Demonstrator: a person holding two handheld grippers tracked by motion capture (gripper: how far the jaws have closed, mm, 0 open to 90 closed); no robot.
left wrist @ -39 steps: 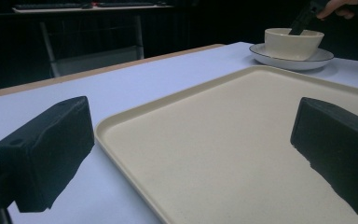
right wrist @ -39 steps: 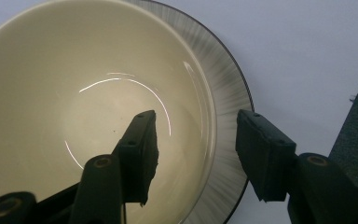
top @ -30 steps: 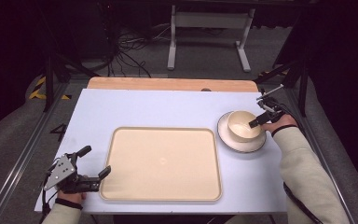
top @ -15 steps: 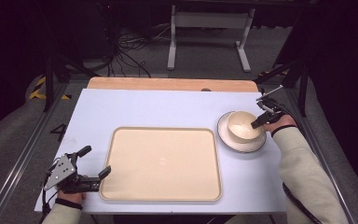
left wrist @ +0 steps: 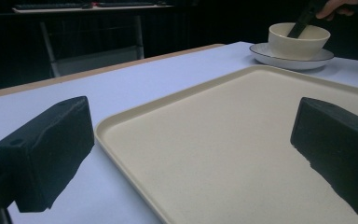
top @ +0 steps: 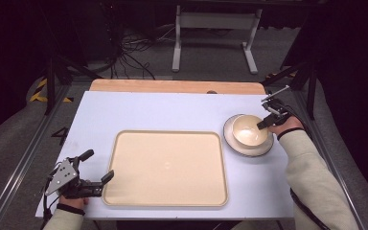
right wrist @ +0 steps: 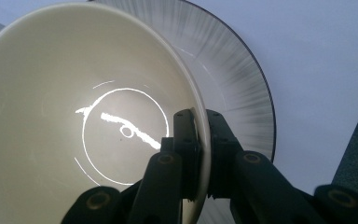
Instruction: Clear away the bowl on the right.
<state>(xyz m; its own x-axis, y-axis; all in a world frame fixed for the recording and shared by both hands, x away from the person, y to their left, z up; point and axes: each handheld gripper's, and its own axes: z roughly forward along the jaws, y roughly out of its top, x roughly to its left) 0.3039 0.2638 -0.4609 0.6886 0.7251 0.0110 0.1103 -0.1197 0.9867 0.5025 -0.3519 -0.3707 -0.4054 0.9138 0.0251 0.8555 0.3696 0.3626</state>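
right gripper view: right tool (right wrist: pixel 203 154) pinches bowl (right wrist: pixel 51 116) rim.

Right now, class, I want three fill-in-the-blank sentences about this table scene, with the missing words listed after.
1. The right gripper is shut on the rim of the ____.
2. The bowl stands on a ____.
3. The left gripper, jaws open, rests beside the empty ____.

Missing words: bowl; plate; tray

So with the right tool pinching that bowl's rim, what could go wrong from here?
The right tool grips the bowl by one thin edge of its rim, so the bowl could tilt or slip when lifted. It sits on a plate, which might get dragged or knocked. The tray has a raised lip that could catch the bowl.
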